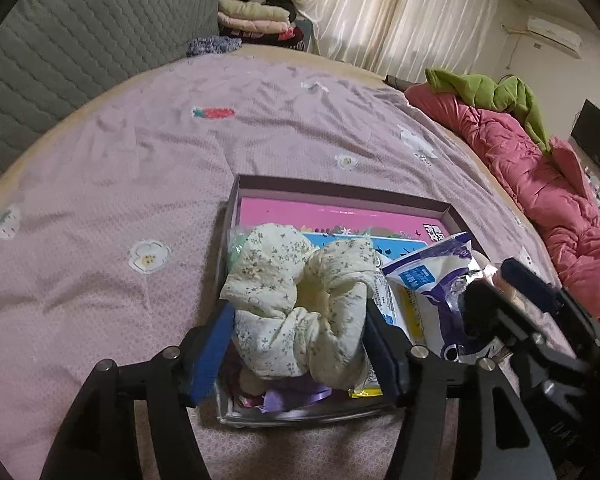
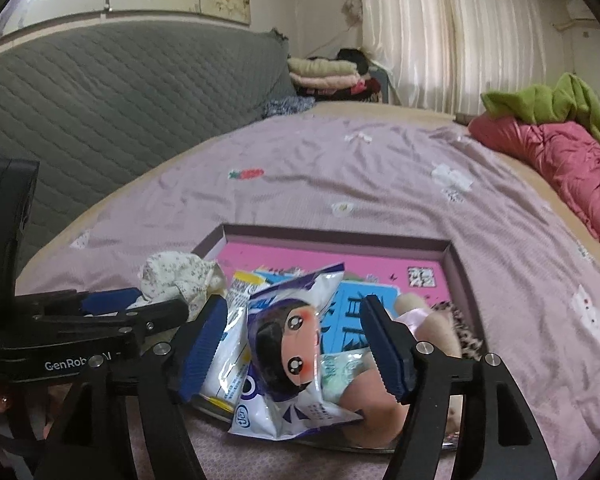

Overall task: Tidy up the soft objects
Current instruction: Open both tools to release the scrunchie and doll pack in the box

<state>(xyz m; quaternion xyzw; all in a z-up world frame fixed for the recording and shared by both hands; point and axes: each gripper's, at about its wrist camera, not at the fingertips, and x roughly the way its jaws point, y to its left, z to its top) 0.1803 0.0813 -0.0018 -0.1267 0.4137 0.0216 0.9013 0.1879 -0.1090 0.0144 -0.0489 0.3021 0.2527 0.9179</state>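
A shallow purple box [image 1: 340,192] with a pink bottom lies on the bed; it also shows in the right wrist view [image 2: 340,236]. My left gripper [image 1: 300,344] holds a cream floral scrunchie [image 1: 300,300] between its blue pads, over the box's near end. My right gripper [image 2: 296,352] is open around a bagged doll [image 2: 292,352] with dark hair that lies on the box's near edge. The doll's white and purple bag [image 1: 432,280] shows beside the scrunchie. The scrunchie [image 2: 180,276] shows left of the bag.
A lilac bedsheet [image 1: 140,168] covers the bed. A pink quilt [image 1: 540,184] with a green cloth [image 1: 496,92] lies at the right. A grey padded headboard [image 1: 80,40] stands at the left. Folded clothes [image 1: 256,20] are stacked at the back by the curtains.
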